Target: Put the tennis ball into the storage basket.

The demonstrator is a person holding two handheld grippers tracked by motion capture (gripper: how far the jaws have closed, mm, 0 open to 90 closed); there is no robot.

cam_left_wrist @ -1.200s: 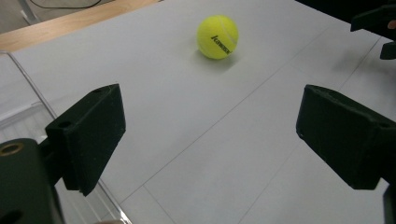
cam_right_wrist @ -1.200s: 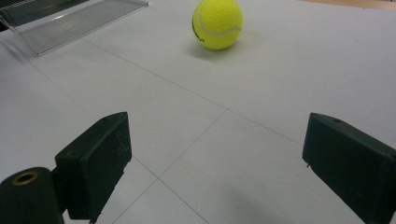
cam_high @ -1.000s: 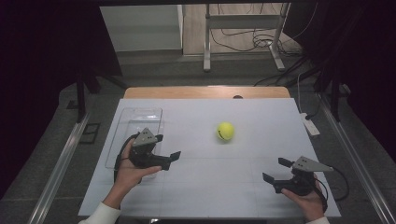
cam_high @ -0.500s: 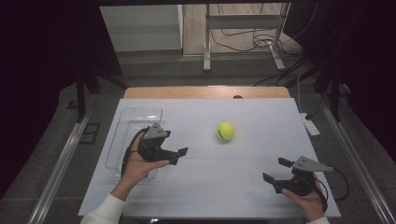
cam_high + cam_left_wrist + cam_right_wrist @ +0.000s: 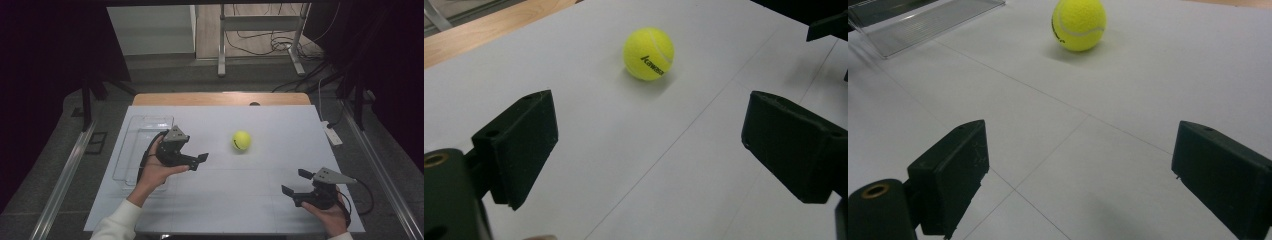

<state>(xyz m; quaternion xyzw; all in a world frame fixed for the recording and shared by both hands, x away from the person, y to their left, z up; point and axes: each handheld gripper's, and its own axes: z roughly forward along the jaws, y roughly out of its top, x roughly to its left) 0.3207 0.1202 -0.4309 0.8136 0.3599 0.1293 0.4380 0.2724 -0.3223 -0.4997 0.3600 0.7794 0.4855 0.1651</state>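
Your left gripper (image 5: 196, 161) has slid away from the tray (image 5: 131, 150) toward the ball (image 5: 241, 140) since a second ago, while your right gripper (image 5: 295, 184) has kept its place near the right front corner.

You work on a white sheet (image 5: 240, 200) marked with thin grid lines, laid over a wooden table (image 5: 210, 98) whose bare edge shows along the far side. A clear tray sits at the sheet's left edge. Beyond the table the floor is grey, with a metal stand (image 5: 260, 37) and loose cables (image 5: 260, 47) on it, and the room is dark at both sides.

The ball lies on the sheet a little past the middle, touching neither gripper. From your left gripper it is near, ahead and to the right of the jaw tips; in the left gripper view it sits (image 5: 649, 53) beyond the gap between the jaws. From your right gripper it is well apart, ahead and to the left; in the right gripper view it rests (image 5: 1079, 24) far up the sheet.

Both grippers stand wide with nothing between the jaws.

The ball is a yellow-green, fuzzy tennis ball with a pale curved seam and dark lettering on its side.
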